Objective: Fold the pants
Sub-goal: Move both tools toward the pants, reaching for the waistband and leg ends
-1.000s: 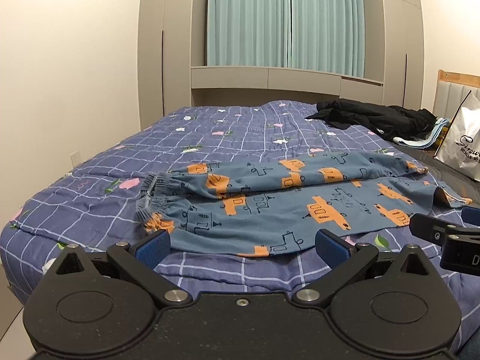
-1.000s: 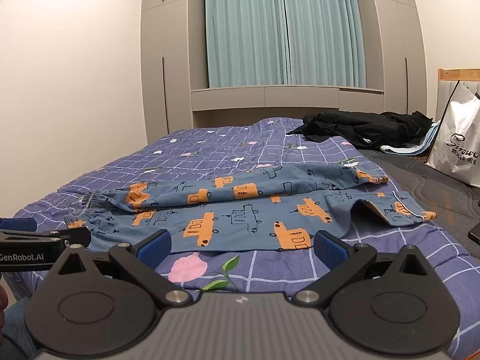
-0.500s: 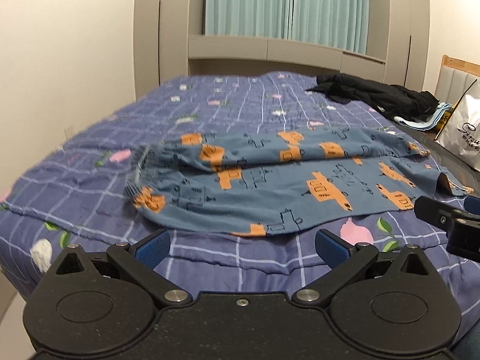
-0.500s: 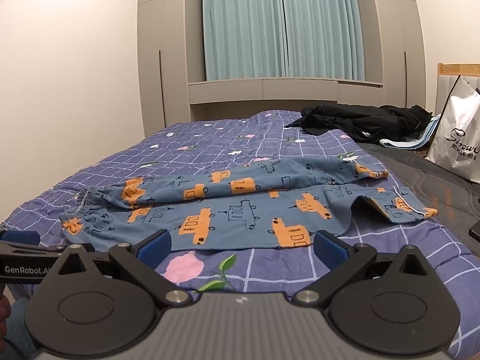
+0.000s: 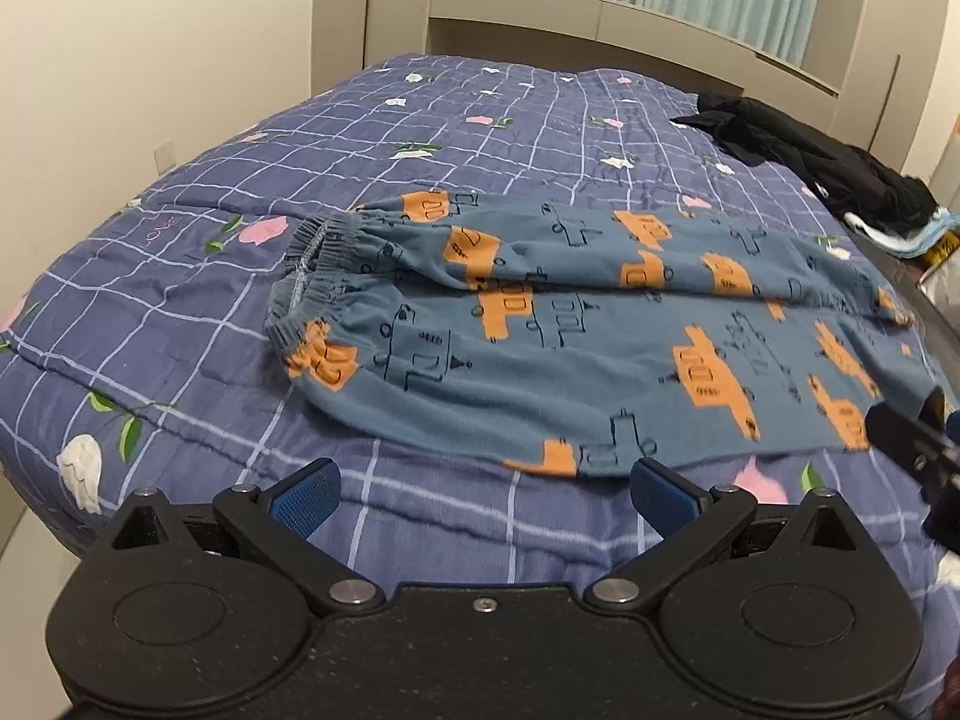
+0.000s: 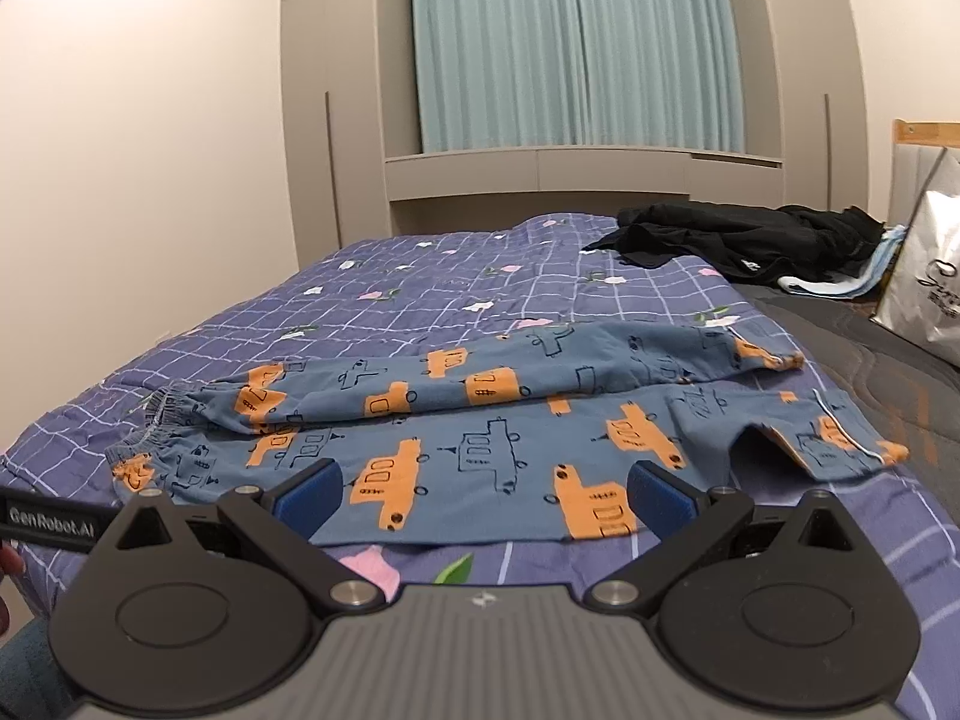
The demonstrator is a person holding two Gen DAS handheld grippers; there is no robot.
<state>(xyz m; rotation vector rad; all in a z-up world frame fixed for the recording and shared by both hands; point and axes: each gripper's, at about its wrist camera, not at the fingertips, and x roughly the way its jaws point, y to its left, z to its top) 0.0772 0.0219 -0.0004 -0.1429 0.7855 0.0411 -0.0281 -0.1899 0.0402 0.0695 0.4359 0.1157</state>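
Note:
Blue pants (image 5: 576, 348) with orange car prints lie flat across the bed, waistband to the left, leg cuffs to the right, one leg folded over the other. My left gripper (image 5: 483, 489) hovers open just short of the near hem, nothing between its blue pads. In the right wrist view the same pants (image 6: 480, 426) stretch from the elastic waistband (image 6: 162, 420) to the cuffs (image 6: 852, 444). My right gripper (image 6: 483, 489) is open over the near edge of the fabric, holding nothing. Each gripper shows at the edge of the other's view.
The bed (image 5: 180, 312) has a purple checked quilt with flowers. A black garment (image 6: 738, 240) lies at the far right, with light blue cloth (image 6: 852, 285) beside it and a white shopping bag (image 6: 927, 276). Wardrobe and teal curtains (image 6: 576, 42) stand behind.
Both grippers have moved forward and tilted down toward the pants. The left one has come closest to the waistband end. The pants have not moved.

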